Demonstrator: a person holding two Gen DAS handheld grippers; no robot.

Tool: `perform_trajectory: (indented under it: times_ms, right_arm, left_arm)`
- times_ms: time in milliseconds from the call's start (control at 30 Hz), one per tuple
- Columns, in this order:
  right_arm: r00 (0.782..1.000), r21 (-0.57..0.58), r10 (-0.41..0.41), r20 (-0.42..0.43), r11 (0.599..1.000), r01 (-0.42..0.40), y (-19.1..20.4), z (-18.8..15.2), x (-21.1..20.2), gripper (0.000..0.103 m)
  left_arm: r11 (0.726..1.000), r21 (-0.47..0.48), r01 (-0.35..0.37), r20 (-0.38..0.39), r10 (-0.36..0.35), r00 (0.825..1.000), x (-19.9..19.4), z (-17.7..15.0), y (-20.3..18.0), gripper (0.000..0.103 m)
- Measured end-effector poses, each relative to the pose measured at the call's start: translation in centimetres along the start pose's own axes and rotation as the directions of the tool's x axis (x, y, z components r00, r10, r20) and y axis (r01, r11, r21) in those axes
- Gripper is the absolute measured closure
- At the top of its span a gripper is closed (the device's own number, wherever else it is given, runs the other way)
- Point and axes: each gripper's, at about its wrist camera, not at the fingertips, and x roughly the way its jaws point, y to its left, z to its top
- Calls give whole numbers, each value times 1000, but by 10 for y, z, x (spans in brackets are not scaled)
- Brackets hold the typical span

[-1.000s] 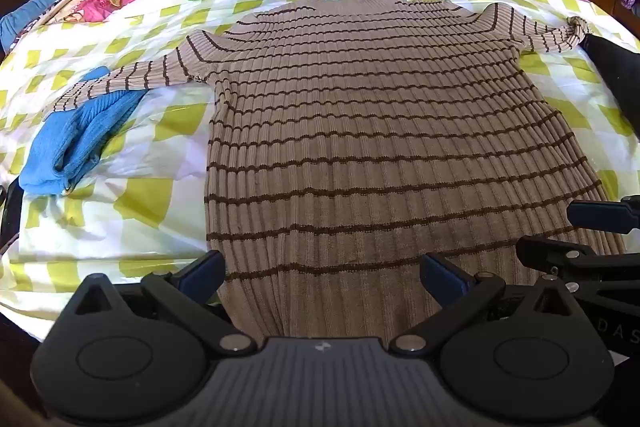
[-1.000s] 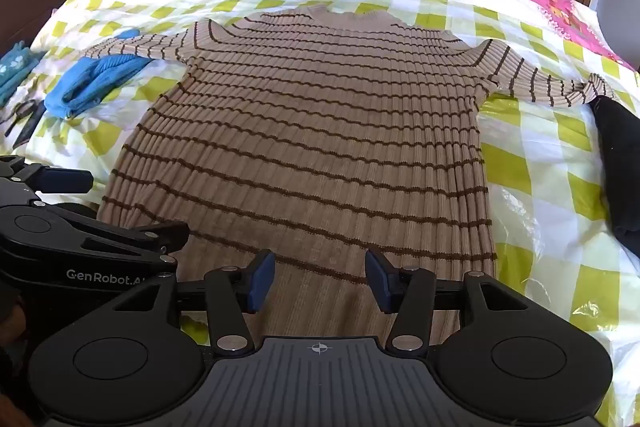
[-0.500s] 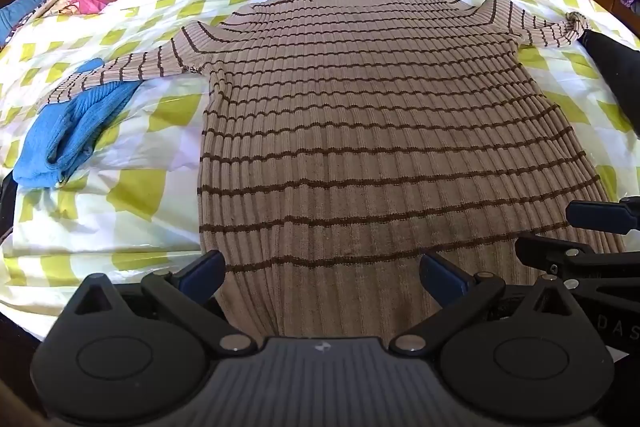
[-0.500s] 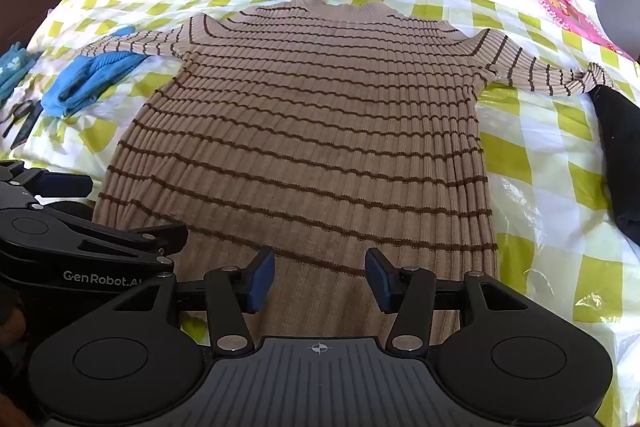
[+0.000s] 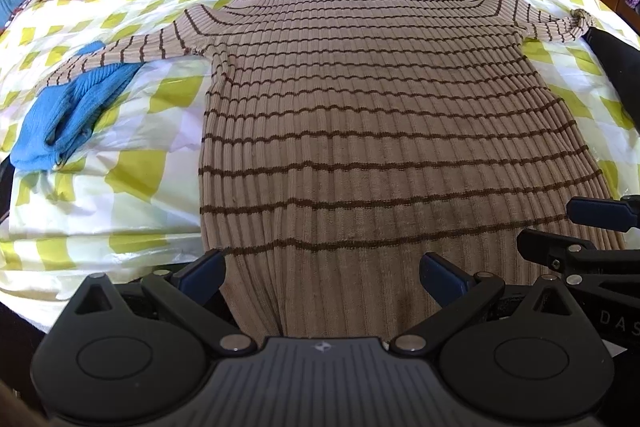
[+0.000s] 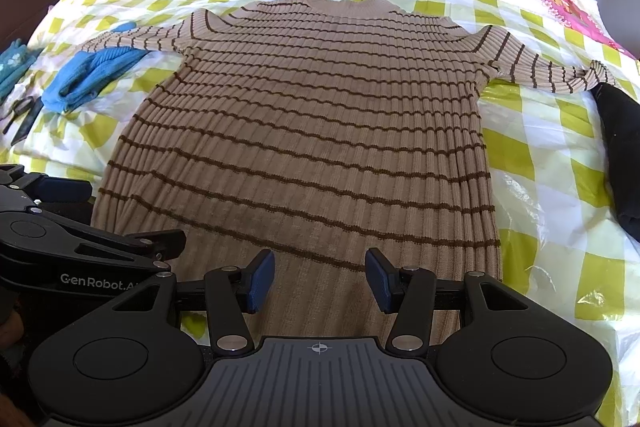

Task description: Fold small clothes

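Note:
A tan ribbed sweater with brown stripes (image 5: pixel 360 107) lies flat on the bed, collar away from me, both sleeves spread out; it also shows in the right wrist view (image 6: pixel 320 115). My left gripper (image 5: pixel 322 273) is open and empty over the sweater's hem, toward its left side. My right gripper (image 6: pixel 319 283) is open and empty over the hem further right. The right gripper shows at the right edge of the left wrist view (image 5: pixel 592 227), and the left gripper at the left edge of the right wrist view (image 6: pixel 60 219).
The bed has a yellow-green checked cover (image 5: pixel 132 171). A blue knit garment (image 5: pixel 68 111) lies under the left sleeve. A black garment (image 6: pixel 618 131) lies by the right sleeve's cuff. Pillows and a dark headboard are at the far left, wooden wardrobes behind.
Both grippers have moved forward and lower over the hem; the sweater looks larger and nearer. Both jaws stay open. The sweater has not moved.

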Motion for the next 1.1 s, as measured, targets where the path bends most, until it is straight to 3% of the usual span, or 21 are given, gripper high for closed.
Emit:
perform_trajectory:
  times_ms: [1100]
  right_arm:
    - [1000, -5, 3, -14, 1000, -3, 0, 0, 1, 53]
  left_arm:
    - [1000, 22, -10, 9, 10, 1000, -1, 1, -4, 0]
